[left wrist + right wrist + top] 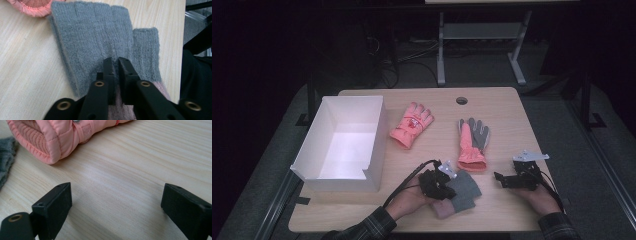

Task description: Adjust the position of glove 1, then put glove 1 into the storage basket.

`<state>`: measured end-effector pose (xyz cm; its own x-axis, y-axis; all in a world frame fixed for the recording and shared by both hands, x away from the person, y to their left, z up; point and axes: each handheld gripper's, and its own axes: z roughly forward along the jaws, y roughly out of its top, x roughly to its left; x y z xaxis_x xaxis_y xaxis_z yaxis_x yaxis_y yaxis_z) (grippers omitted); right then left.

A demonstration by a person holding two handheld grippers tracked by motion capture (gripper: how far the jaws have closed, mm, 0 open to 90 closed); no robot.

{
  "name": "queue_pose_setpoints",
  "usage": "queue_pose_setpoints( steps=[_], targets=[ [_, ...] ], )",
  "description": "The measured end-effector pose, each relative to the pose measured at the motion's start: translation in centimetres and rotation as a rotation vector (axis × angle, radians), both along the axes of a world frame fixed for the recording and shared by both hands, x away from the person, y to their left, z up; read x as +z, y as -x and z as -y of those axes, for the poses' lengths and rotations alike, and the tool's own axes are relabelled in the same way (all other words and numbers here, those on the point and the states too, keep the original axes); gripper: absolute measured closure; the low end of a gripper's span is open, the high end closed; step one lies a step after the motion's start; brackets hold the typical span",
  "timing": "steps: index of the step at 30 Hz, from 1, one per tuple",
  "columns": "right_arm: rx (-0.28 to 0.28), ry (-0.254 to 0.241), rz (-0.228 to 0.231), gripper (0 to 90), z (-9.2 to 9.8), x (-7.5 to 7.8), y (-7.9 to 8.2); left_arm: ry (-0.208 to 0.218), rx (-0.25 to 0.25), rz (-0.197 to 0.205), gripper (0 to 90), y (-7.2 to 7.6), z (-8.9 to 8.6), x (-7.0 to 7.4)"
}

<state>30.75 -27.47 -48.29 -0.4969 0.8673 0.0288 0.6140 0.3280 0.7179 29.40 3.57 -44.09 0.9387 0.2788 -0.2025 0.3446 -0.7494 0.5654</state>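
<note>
A grey knit fingerless glove (466, 187) with a pinkish cuff lies flat near the table's front edge. My left gripper (449, 186) rests on it, and in the left gripper view its jaws (115, 60) stand almost together, pinching a ridge of the grey glove (100, 32). A pink ski glove with a grey palm (473, 142) lies just beyond it, cuff toward me. My right gripper (498, 177) sits low on the table to the right, jaws wide open (116, 197) over bare wood. The pink cuff (50, 137) is ahead of it to the left.
A second pink glove (411, 125) lies near the table's middle. A white open box (374, 140) stands at the left. A cable hole (461, 100) is at the table's far side. Dark floor and a desk frame lie beyond.
</note>
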Motion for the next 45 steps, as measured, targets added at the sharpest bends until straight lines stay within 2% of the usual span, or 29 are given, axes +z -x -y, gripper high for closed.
queue_pose_setpoints(
  steps=[2,6,8,10,13,18,24,27,32,38,42,45],
  targets=[
    [0.0,0.0,0.0,9.3,0.0,0.0,0.0,0.028,0.011,-0.014,75.9,0.0,-0.1,0.1],
    [0.0,0.0,0.0,9.3,0.0,0.0,0.0,0.067,0.012,-0.001,55.9,-0.3,-0.5,0.9],
    [0.0,0.0,0.0,9.3,0.0,0.0,0.0,0.082,0.011,-0.014,47.3,-0.5,-0.7,1.1],
    [-0.001,0.0,0.0,9.3,0.0,0.0,0.0,0.076,0.024,-0.004,35.7,-0.6,-0.6,1.0],
    [-0.001,-0.001,0.0,9.3,0.0,0.0,0.0,0.058,0.048,0.013,24.9,-0.7,-0.3,0.4],
    [-0.001,0.0,0.0,9.3,0.0,0.0,0.0,0.016,0.057,0.019,18.6,-0.7,0.5,-0.6],
    [0.0,0.0,0.0,9.3,0.0,0.0,0.0,-0.009,0.057,0.02,17.1,-0.6,0.7,-1.4],
    [0.0,0.0,0.0,9.3,0.0,0.0,0.0,-0.004,0.061,0.012,16.4,-0.7,0.6,-1.7],
    [0.0,0.0,0.0,9.3,0.0,0.0,0.0,-0.011,0.056,0.034,17.9,-0.4,0.7,-1.7],
    [0.0,0.001,-0.001,9.2,0.0,0.0,0.0,-0.006,0.049,0.032,27.2,-0.3,0.7,-1.6],
    [-0.001,0.001,0.0,9.0,0.0,0.0,0.0,0.004,0.026,0.017,38.7,-0.3,0.7,-1.5],
    [0.0,0.001,0.0,9.0,0.0,0.0,0.0,0.012,0.011,-0.016,47.0,-0.3,0.7,-1.4]
  ],
)
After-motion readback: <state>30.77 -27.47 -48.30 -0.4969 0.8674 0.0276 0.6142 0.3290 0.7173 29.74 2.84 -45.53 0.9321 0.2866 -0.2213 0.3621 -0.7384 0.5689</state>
